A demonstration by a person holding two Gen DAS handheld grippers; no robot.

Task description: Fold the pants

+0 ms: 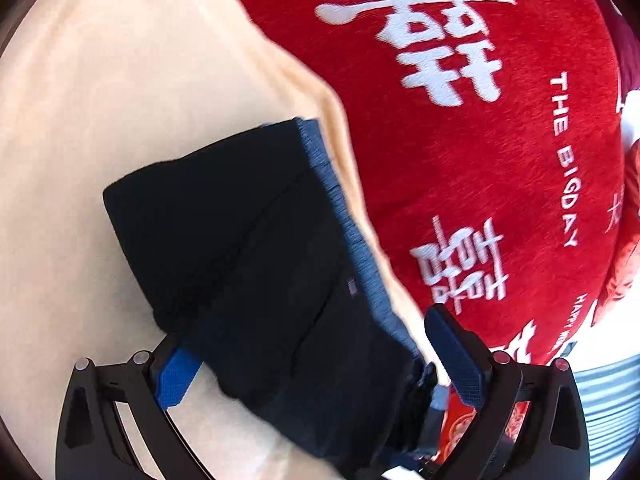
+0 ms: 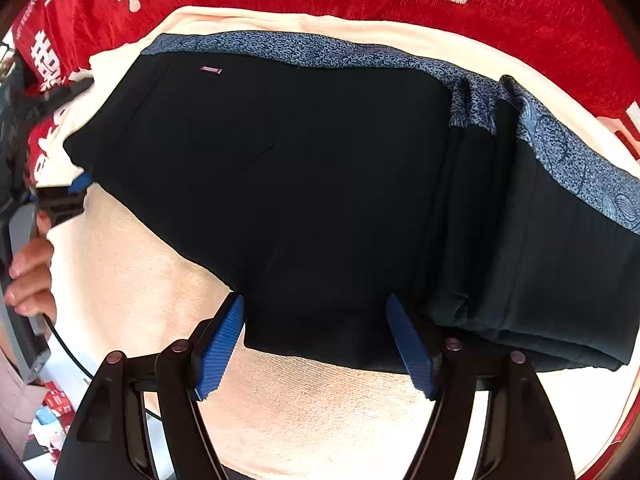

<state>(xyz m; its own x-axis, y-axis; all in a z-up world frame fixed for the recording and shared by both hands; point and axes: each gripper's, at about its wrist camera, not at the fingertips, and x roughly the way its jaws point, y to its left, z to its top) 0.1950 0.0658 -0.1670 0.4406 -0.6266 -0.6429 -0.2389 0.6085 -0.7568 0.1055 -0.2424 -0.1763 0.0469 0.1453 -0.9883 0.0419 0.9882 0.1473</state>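
Black pants point(image 1: 240, 220) with a blue patterned waistband point(image 1: 340, 200) lie folded on a cream towel point(image 1: 100, 120). My left gripper point(image 1: 316, 364) is open wide, with the near end of the pants between its fingers. The cloth covers part of the left blue pad point(image 1: 176, 376); the other pad stands clear of it. In the right wrist view the pants point(image 2: 280, 180) spread across the towel point(image 2: 140, 280), with a bunched fold at the right. My right gripper point(image 2: 316, 344) points down, open, its pads on either side of the pants' near edge.
A red plush blanket point(image 1: 480, 160) with white lettering borders the towel beyond the waistband point(image 2: 300, 50). In the right wrist view the left gripper point(image 2: 76, 192) touches the pants' left corner, and a person's hand point(image 2: 32, 272) holds it. Boxes and clutter lie at the lower left.
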